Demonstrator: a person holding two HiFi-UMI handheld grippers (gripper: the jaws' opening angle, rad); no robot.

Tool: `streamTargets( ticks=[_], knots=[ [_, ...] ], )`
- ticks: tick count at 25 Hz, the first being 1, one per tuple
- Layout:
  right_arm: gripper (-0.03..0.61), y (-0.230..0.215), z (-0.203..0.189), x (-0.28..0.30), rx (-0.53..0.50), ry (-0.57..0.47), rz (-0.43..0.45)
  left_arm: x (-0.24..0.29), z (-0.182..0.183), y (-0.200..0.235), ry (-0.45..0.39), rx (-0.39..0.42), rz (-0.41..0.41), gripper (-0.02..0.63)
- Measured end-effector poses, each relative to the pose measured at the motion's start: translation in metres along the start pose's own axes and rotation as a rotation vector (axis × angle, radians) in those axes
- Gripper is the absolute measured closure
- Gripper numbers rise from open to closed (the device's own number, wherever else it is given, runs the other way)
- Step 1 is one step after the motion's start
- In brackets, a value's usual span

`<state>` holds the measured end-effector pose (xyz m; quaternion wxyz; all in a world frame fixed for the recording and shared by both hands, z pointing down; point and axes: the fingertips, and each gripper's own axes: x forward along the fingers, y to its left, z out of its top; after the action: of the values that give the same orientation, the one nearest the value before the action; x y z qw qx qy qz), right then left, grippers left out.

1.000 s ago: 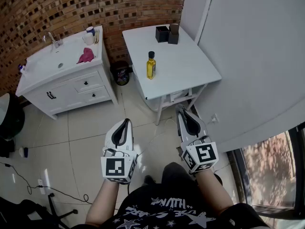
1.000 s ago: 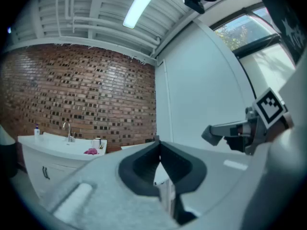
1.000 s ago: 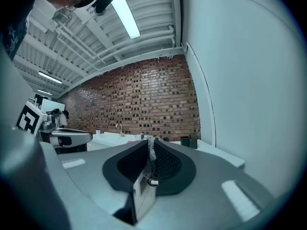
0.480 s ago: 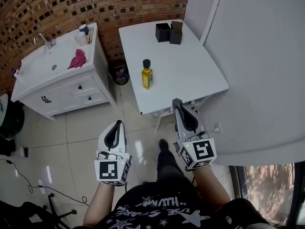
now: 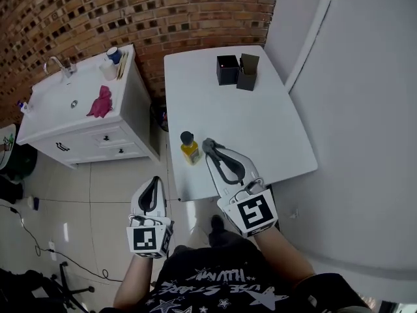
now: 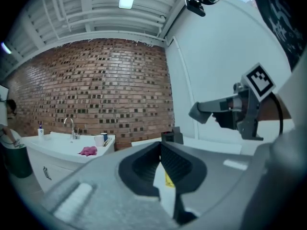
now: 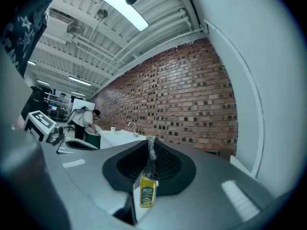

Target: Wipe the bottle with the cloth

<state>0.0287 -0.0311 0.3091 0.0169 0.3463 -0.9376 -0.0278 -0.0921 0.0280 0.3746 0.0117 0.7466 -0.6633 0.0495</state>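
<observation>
A small bottle (image 5: 189, 149) of yellow liquid with a black cap stands near the front left edge of the white table (image 5: 260, 129). My right gripper (image 5: 208, 145) is shut and empty, its tips just right of the bottle and close to it. In the right gripper view the bottle (image 7: 147, 191) shows through the slit below the closed tips (image 7: 151, 140). My left gripper (image 5: 154, 180) is shut and empty, low in front of the table. A pink cloth (image 5: 100, 102) lies on the white vanity top, also seen as the cloth (image 6: 88, 151) in the left gripper view.
Two black boxes (image 5: 227, 70) stand at the table's far side. The white vanity (image 5: 78, 135) with sink, tap and a mug (image 5: 109, 68) stands left of the table against the brick wall. A white wall (image 5: 365, 109) runs along the right. Cables lie on the tiled floor.
The person has stepped toward the table. My right gripper has come forward over the table edge to beside the bottle. The left gripper stays low and shut.
</observation>
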Motion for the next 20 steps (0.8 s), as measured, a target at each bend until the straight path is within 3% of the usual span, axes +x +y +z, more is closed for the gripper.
streamTargets(
  ticks=[4,8,13,20],
  knots=[
    [0.538,0.005,-0.009,0.032,-0.030,0.047,0.140,0.017,0.002,0.002,-0.003,-0.020,0.050,0.609],
    [0.538,0.014,-0.018,0.061,-0.089,0.119,0.211,0.024,0.007,0.006,0.020,-0.013,0.053,0.609],
    [0.538,0.012,-0.036,0.085,-0.116,0.262,0.222,0.038,0.004,0.016,0.035,-0.021,0.040,0.609],
    [0.538,0.009,-0.042,0.095,-0.112,0.316,0.191,0.056,0.002,0.026,0.030,-0.007,-0.011,0.609]
  ],
)
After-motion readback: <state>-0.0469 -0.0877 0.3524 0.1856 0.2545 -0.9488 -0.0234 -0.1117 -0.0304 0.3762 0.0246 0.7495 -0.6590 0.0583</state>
